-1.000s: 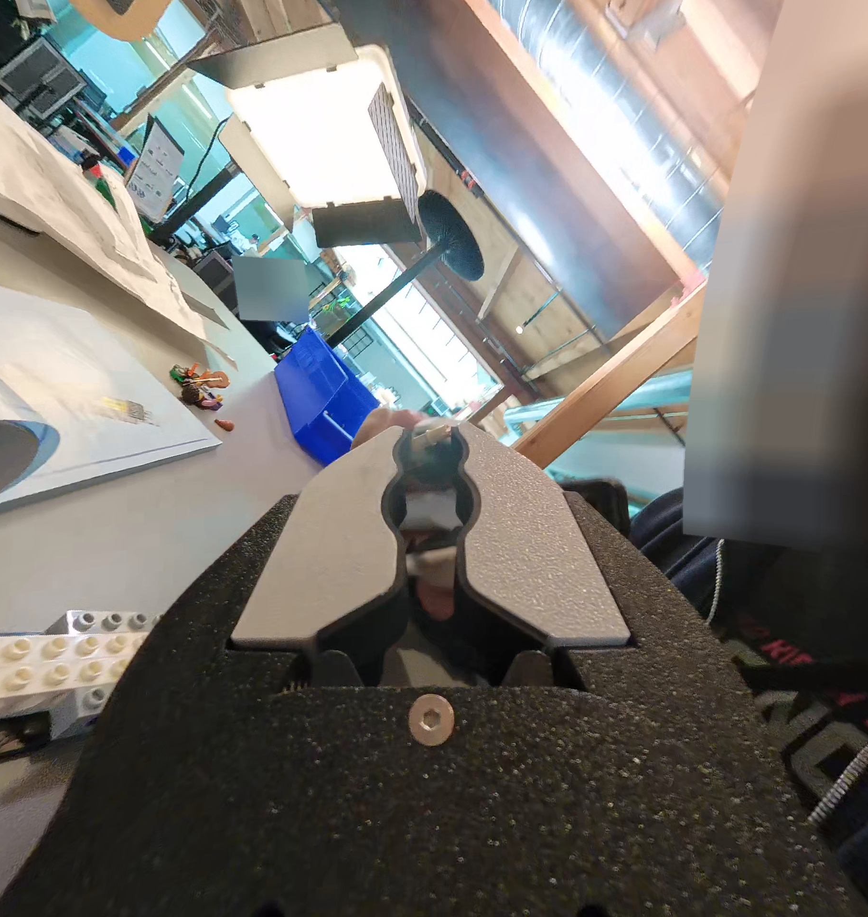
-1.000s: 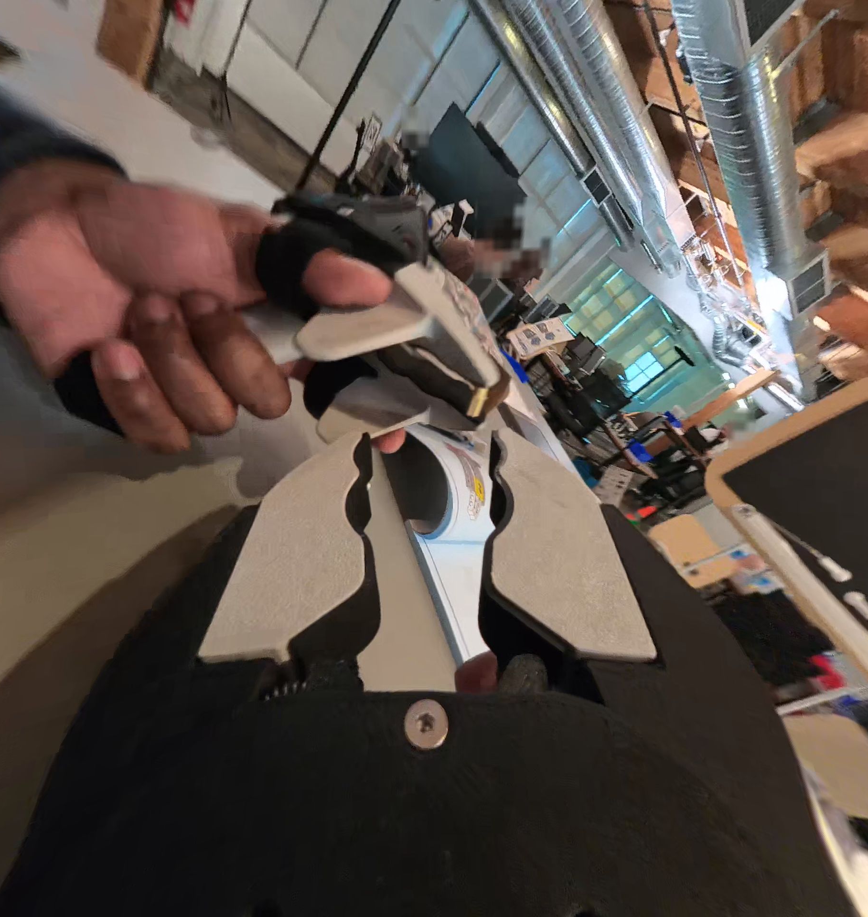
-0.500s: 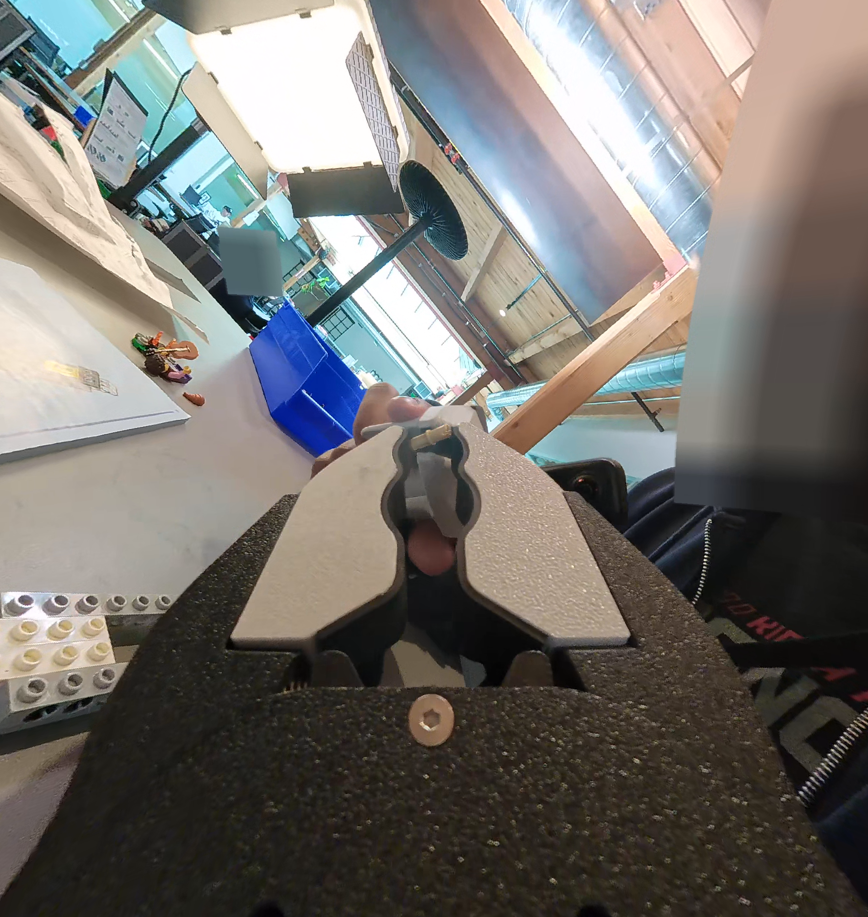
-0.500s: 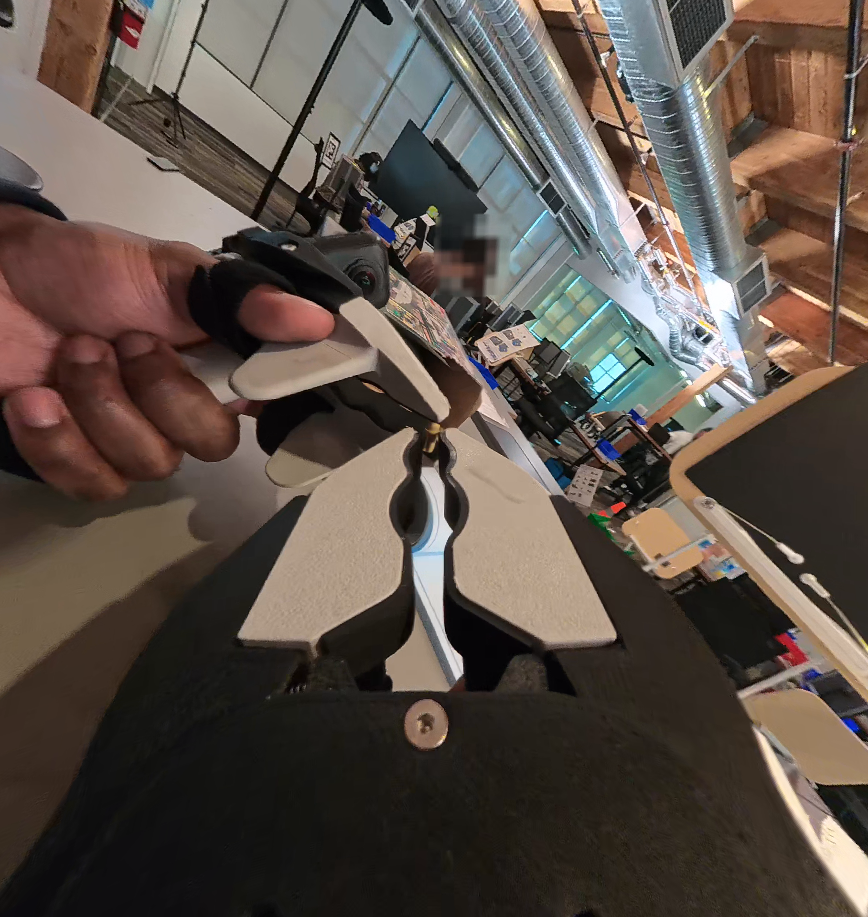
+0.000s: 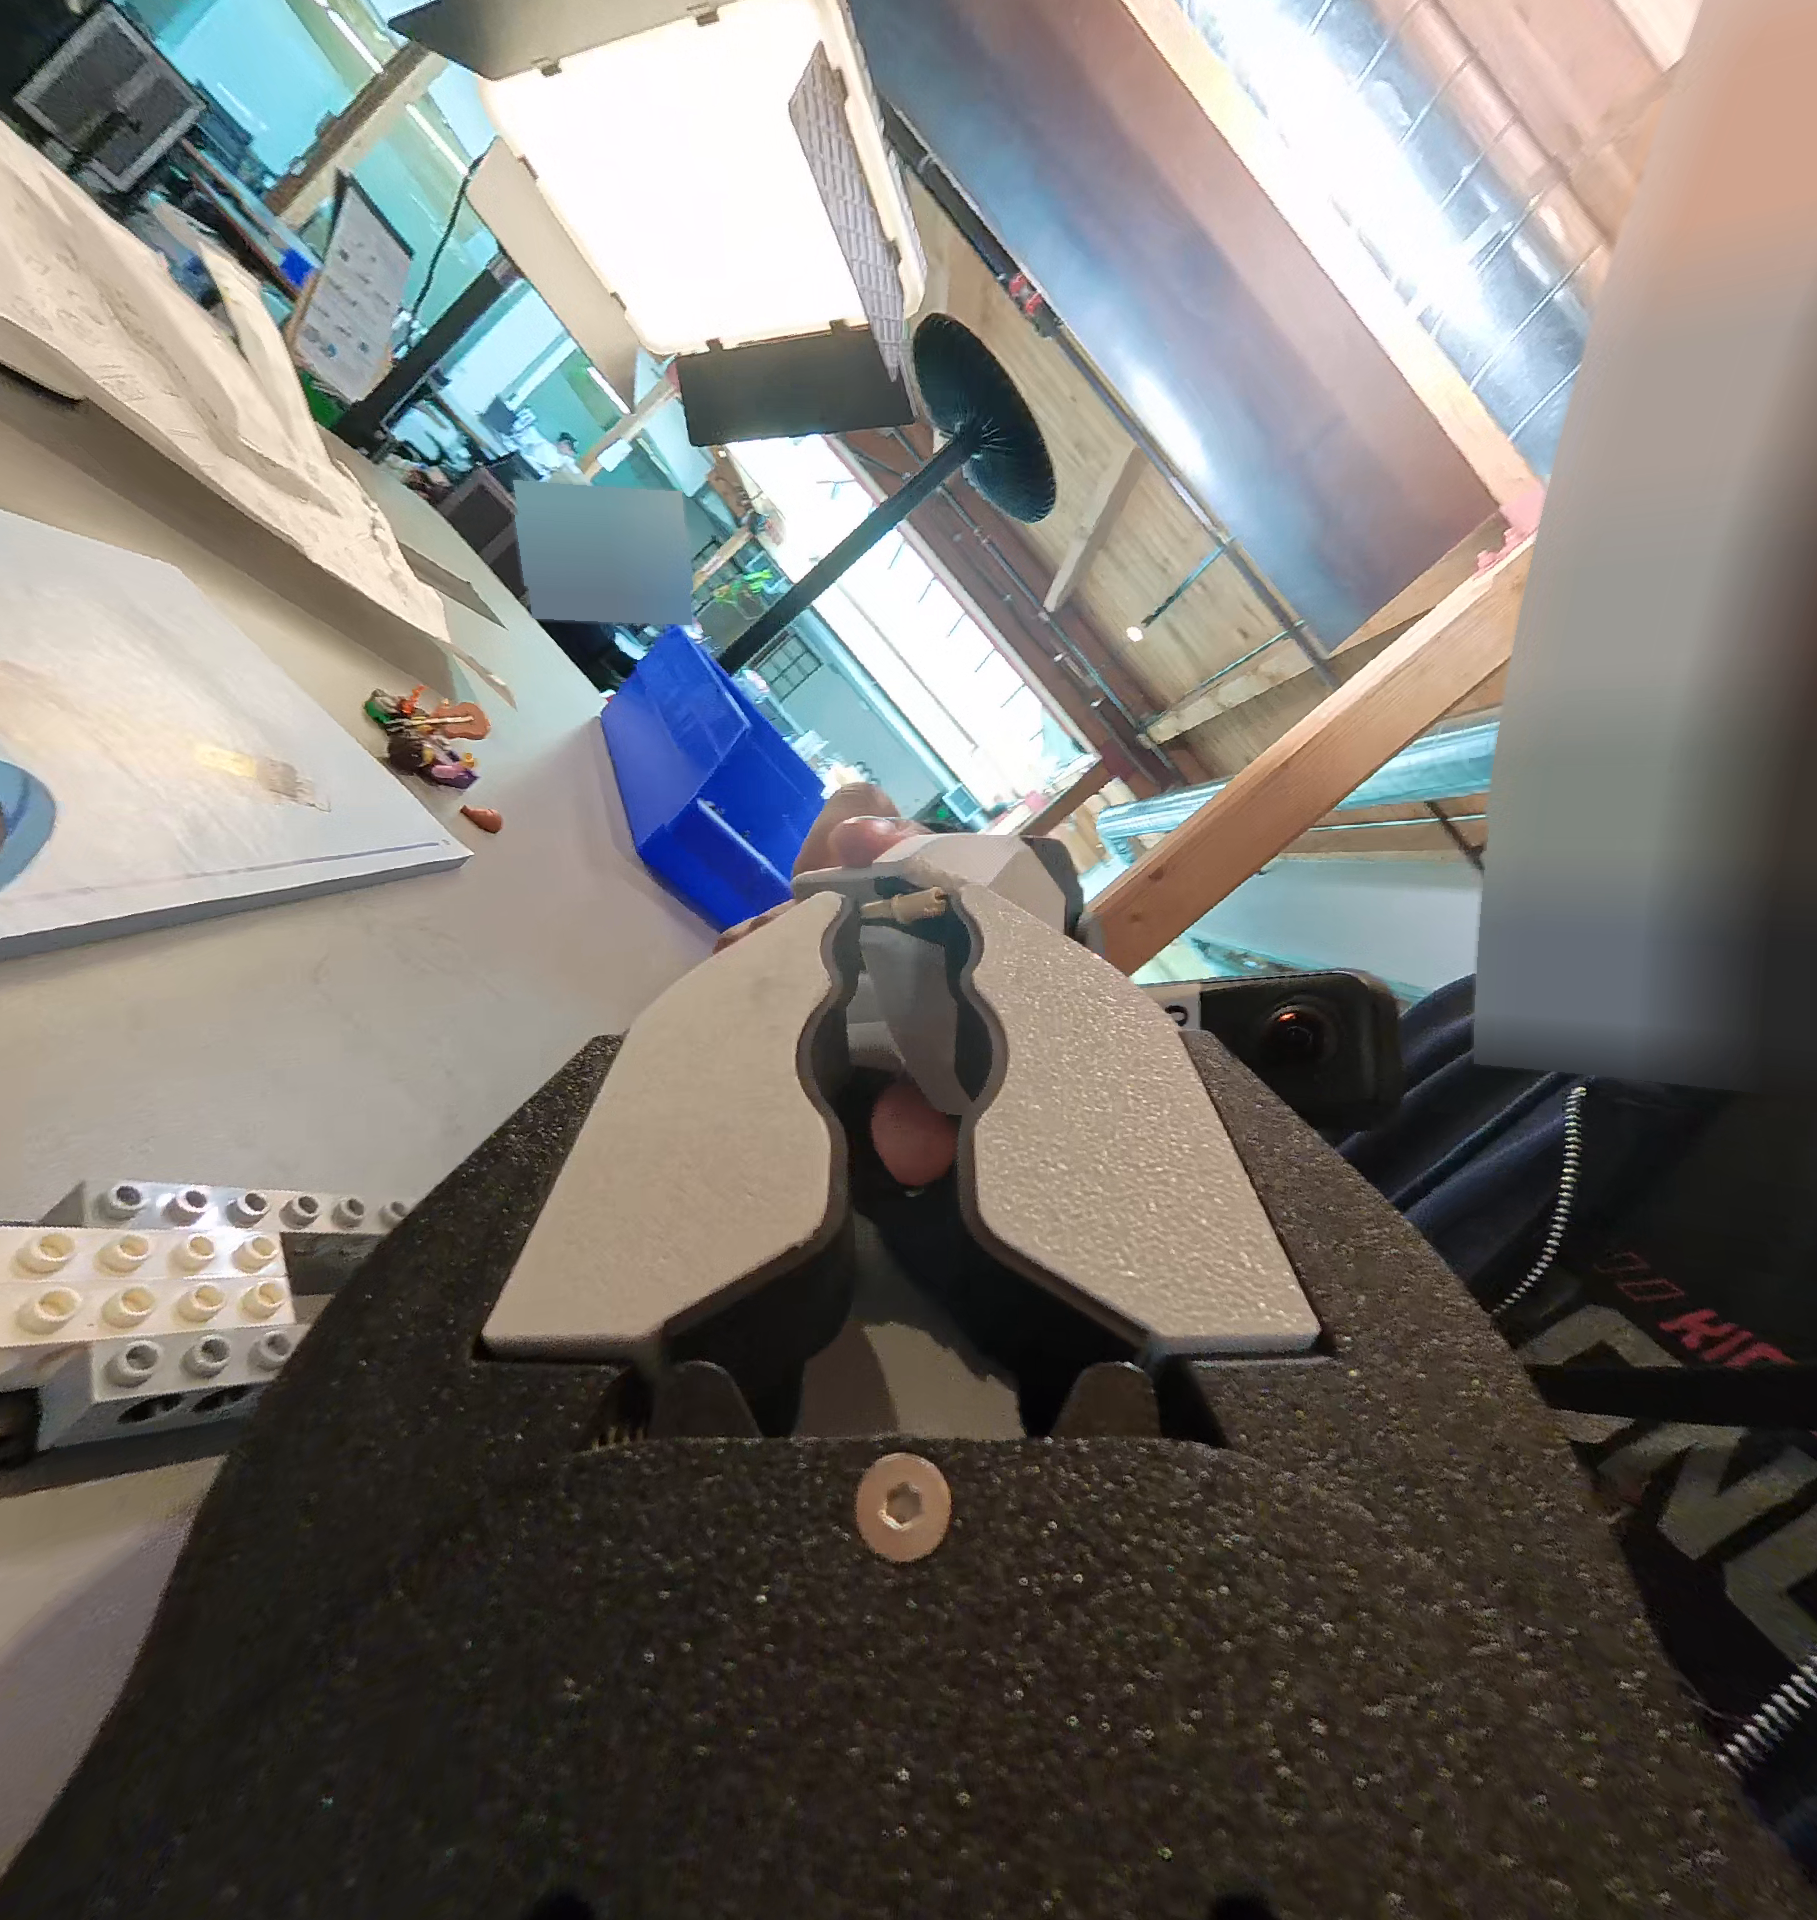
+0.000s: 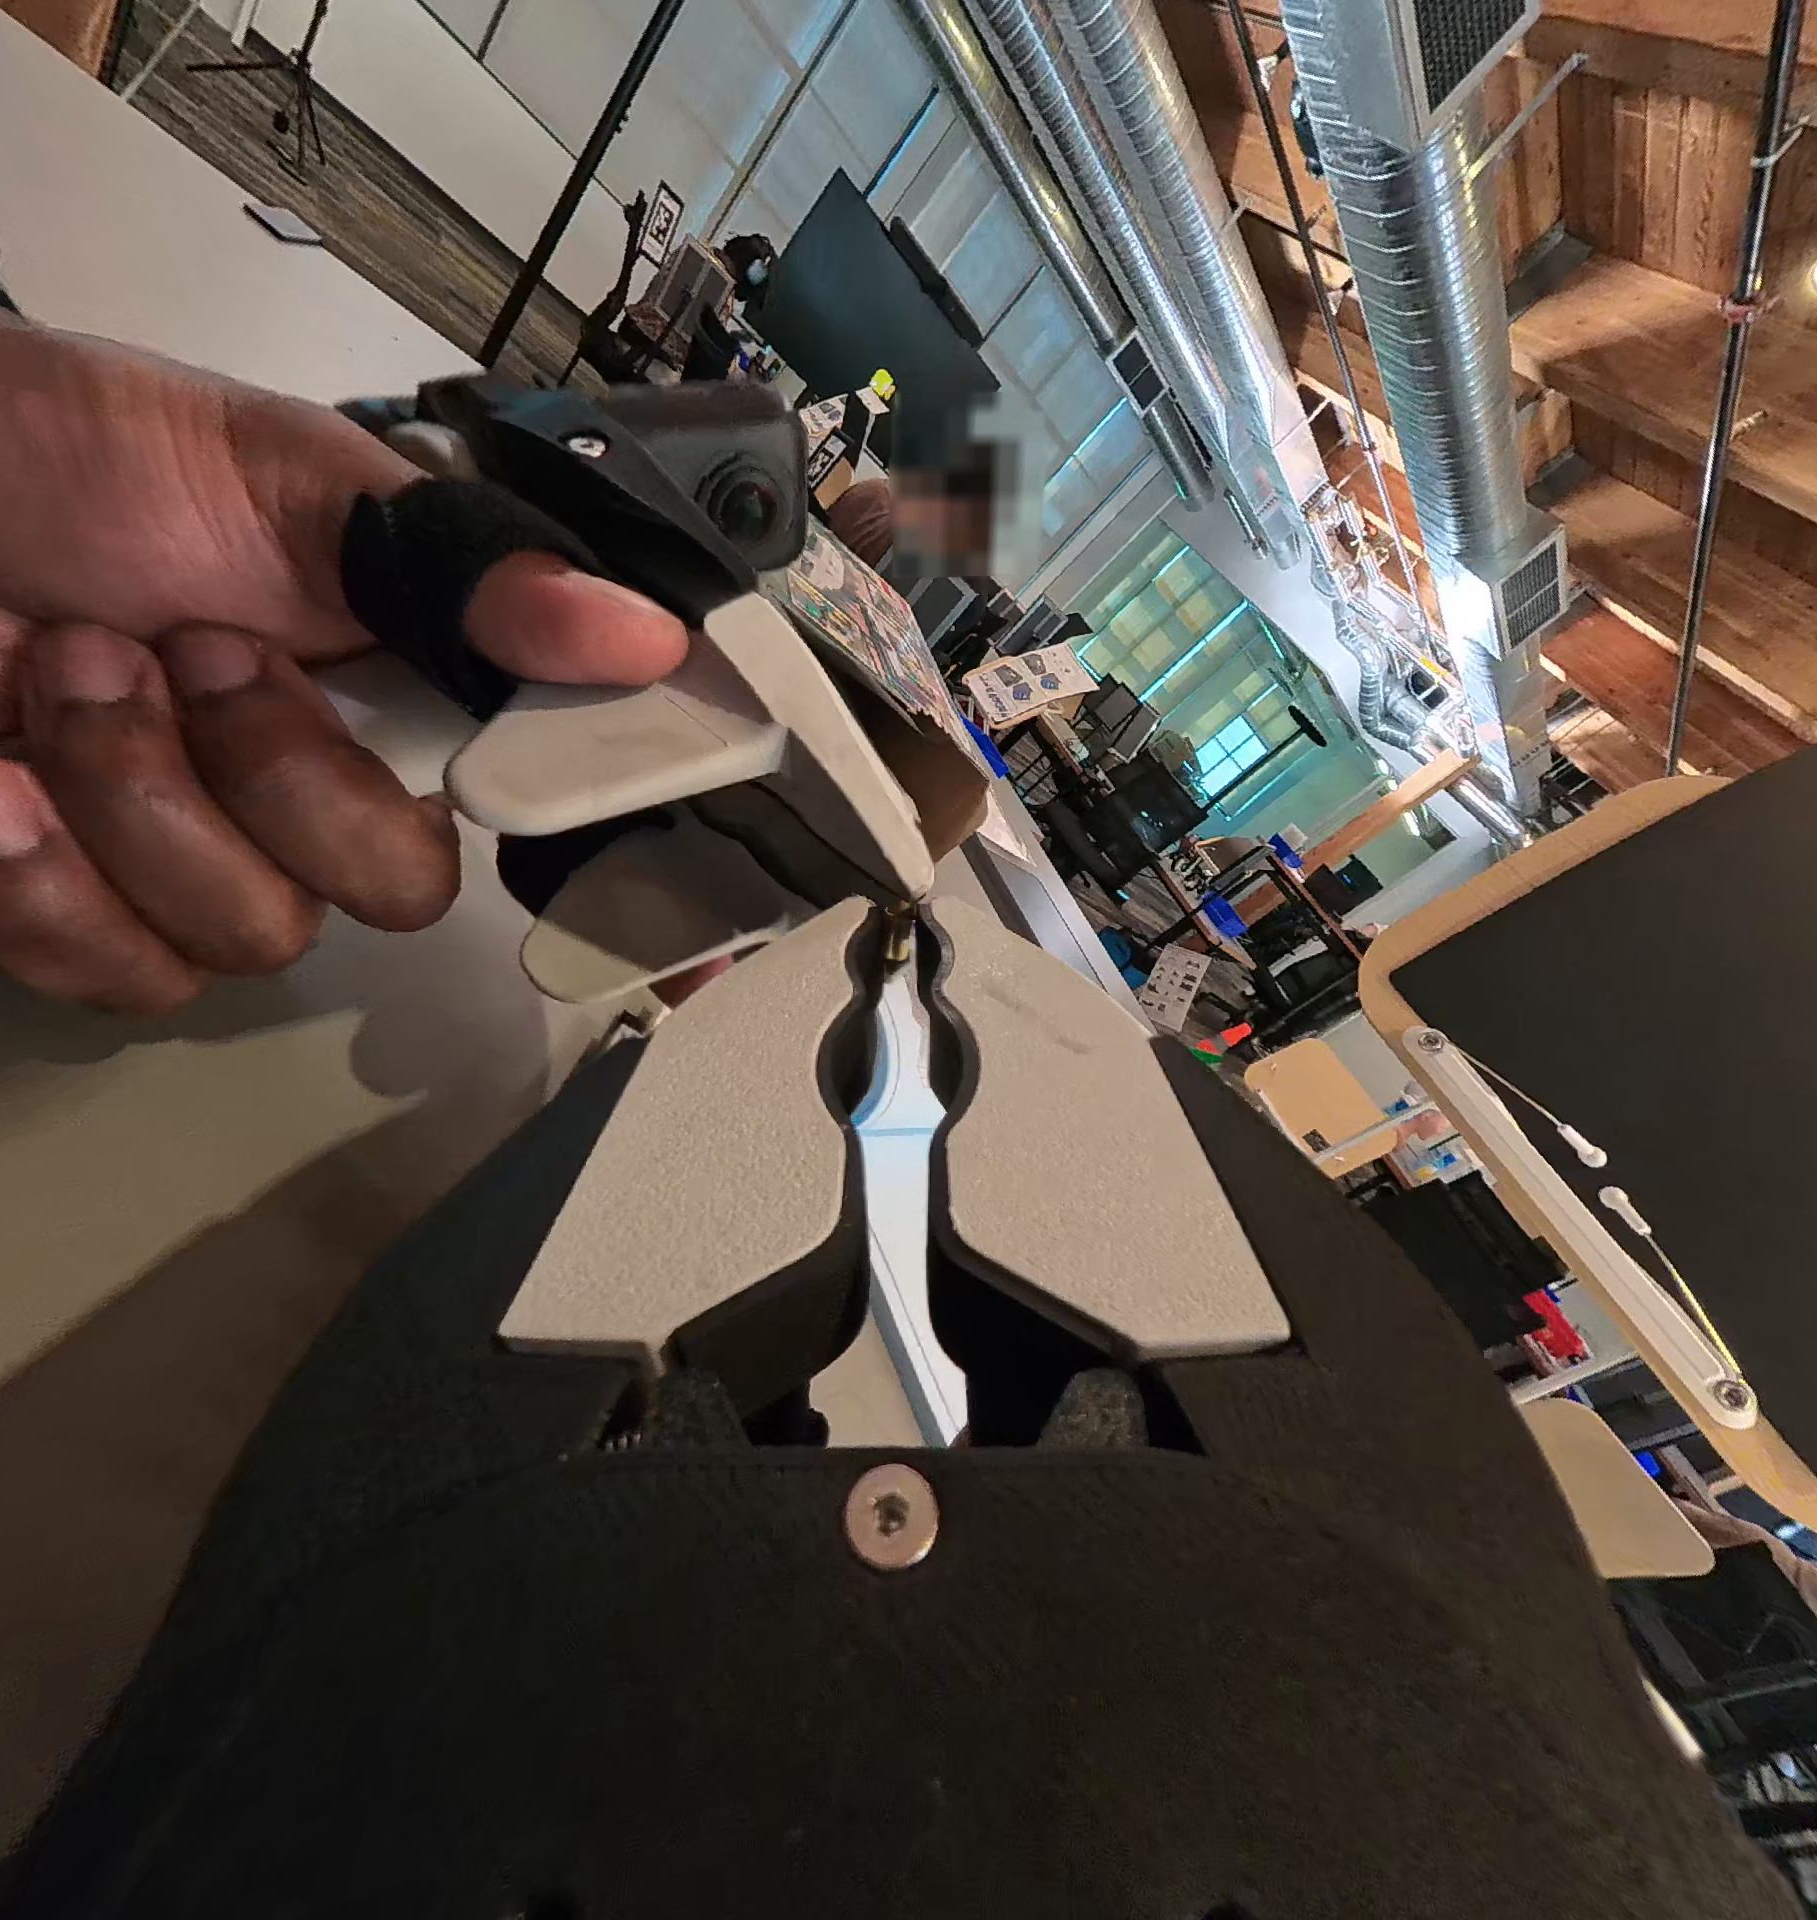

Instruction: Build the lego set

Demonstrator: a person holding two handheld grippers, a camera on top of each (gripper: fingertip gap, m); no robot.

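A small brass-coloured peg (image 5: 902, 906) lies crosswise between the tips of my left gripper (image 5: 902, 904), whose fingers are shut on its two ends. My right gripper (image 6: 899, 920) is shut on the same peg (image 6: 896, 930), gripping its sides near the tips. The two grippers meet tip to tip above the grey table (image 5: 260, 1039). In the right wrist view the left gripper's fingers (image 6: 831, 748) come down onto the peg, held by a person's hand (image 6: 156, 665). In the left wrist view the right gripper's fingers (image 5: 945, 862) show just beyond the peg.
A white and grey brick assembly (image 5: 125, 1288) lies on the table at the left. A pale printed board (image 5: 156, 748), small coloured toy figures (image 5: 426, 727) and a blue bin (image 5: 706, 769) sit farther off. A black panel with a wooden rim (image 6: 1662, 1018) stands at the right. The tips of both grippers are at nearly the same place.
My right gripper's jaws went from wide open to shut on the peg and have stayed there. My left gripper kept its hold on the peg throughout.
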